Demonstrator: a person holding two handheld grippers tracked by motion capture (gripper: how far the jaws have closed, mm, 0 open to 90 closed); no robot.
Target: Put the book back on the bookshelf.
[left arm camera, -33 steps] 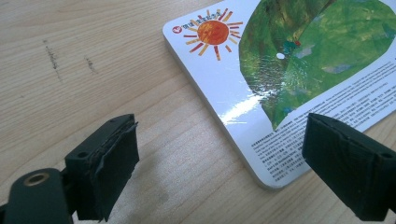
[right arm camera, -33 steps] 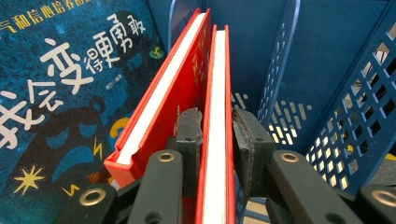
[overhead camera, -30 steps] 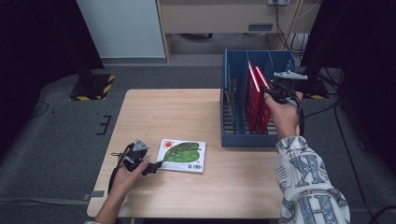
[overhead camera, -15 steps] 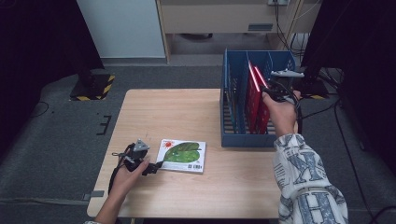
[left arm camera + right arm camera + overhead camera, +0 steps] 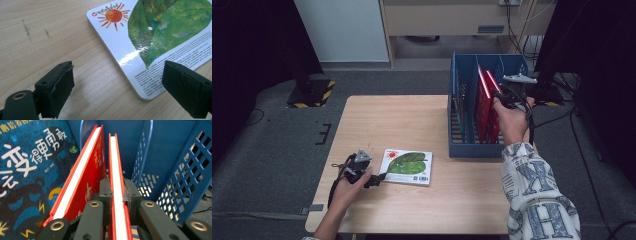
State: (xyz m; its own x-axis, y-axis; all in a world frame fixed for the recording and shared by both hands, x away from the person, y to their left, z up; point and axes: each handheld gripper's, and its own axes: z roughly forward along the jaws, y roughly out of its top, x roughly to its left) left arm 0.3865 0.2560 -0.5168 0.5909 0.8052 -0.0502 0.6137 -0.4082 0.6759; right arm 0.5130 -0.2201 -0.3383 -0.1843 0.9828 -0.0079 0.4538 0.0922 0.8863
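A white book with a green leaf and an orange sun (image 5: 406,166) (image 5: 160,42) lies flat near the table's front. My left gripper (image 5: 380,177) (image 5: 125,92) is open at the book's near corner, one jaw over the bare wood and the other over the cover's edge. At the back right stands a blue crate (image 5: 461,107) (image 5: 175,167) with two red books upright in it. My right gripper (image 5: 498,98) (image 5: 117,197) is shut on the edge of the right-hand red book (image 5: 492,87) (image 5: 115,165). The other red book (image 5: 482,100) (image 5: 82,167) leans beside it.
A dark blue book with Chinese lettering (image 5: 27,177) stands in the crate to the left of the red ones. The wooden table (image 5: 397,125) is bare between the crate and the leaf book. Dark floor and cables surround the table.
The right hand and the red book it holds shifted slightly within the crate. The left gripper and the leaf book stayed put.
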